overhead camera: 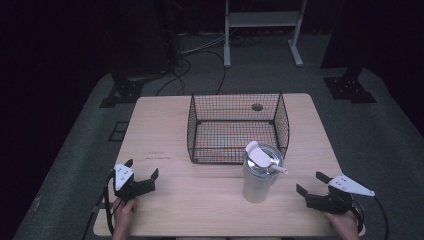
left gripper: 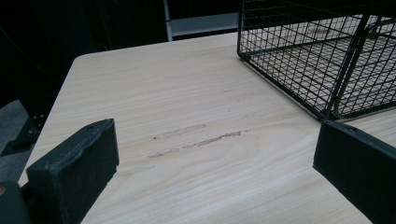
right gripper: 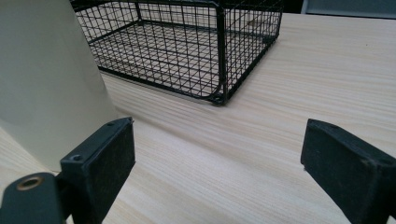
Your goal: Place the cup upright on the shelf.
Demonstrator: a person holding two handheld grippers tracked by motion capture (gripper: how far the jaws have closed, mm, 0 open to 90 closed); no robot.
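Observation:
A tall cream shaker cup [overhead camera: 259, 175] with a clear lid and white flip cap stands upright on the wooden table [overhead camera: 200, 200], just in front of a black wire basket [overhead camera: 237, 127]. In the right gripper view the cup [right gripper: 46, 79] rises at the left, beside the left jaw. My right gripper [overhead camera: 311, 183] rests open at the table's front right, a short way right of the cup, with nothing between its jaws. At the front left my left gripper [overhead camera: 142, 168] stands open over bare wood, the basket [left gripper: 317, 51] ahead to its right.
The basket [right gripper: 182, 46] holds nothing and sits at the table's middle back. A small round hole [overhead camera: 257, 107] marks the tabletop behind it. Scuff marks [left gripper: 196, 140] lie on the wood ahead of the left gripper. A metal frame [overhead camera: 262, 30] and cables lie on the floor beyond.

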